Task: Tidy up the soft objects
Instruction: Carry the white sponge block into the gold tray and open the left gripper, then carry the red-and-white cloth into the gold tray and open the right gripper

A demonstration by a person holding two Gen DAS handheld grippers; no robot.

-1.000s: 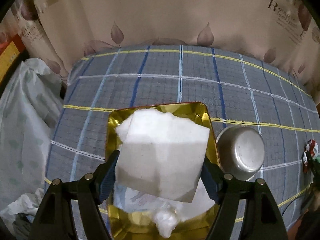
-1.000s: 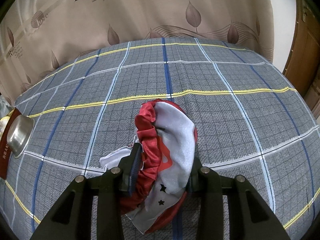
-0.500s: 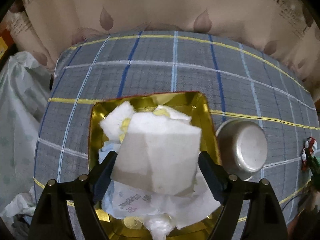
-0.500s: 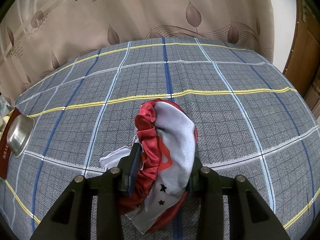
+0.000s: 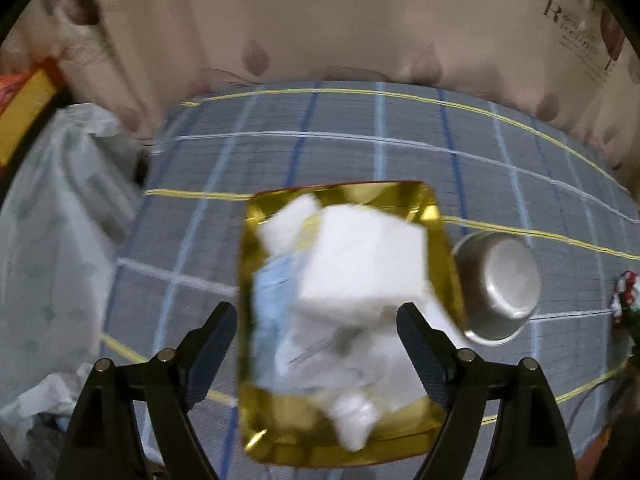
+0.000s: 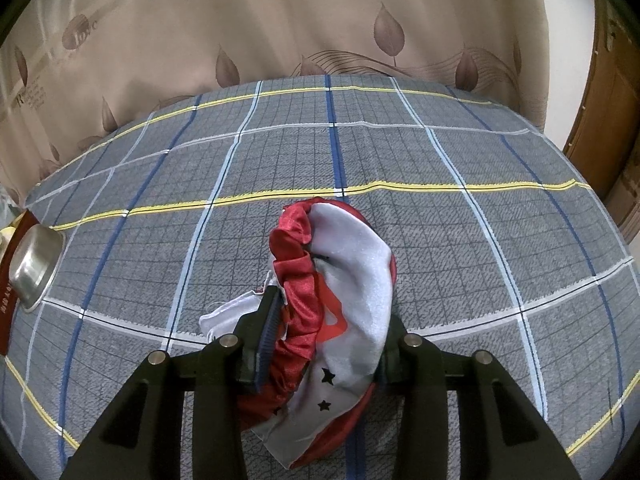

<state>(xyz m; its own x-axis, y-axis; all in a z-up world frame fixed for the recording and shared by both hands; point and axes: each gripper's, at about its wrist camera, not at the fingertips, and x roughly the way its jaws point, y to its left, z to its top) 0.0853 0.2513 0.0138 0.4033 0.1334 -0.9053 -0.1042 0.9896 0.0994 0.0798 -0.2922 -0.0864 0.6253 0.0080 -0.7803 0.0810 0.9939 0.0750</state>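
Observation:
In the left wrist view a white foam block point(image 5: 360, 260) lies on a pile of white soft pieces in a gold tray point(image 5: 256, 432). My left gripper point(image 5: 316, 320) is open above the tray's near half, its fingers apart from the block; the view is blurred. In the right wrist view my right gripper point(image 6: 328, 328) is shut on a red and white satin cloth point(image 6: 344, 280) with black stars, held over the plaid tablecloth point(image 6: 400, 152).
An upturned steel bowl point(image 5: 500, 288) sits just right of the tray; it also shows in the right wrist view point(image 6: 34, 260) at far left. White plastic bags point(image 5: 52, 240) lie left of the table. A leaf-print curtain point(image 6: 320, 20) hangs behind.
My left gripper has opened and let go of the white foam block, which now rests in the gold tray. The left gripper has drawn back. The right gripper has not moved.

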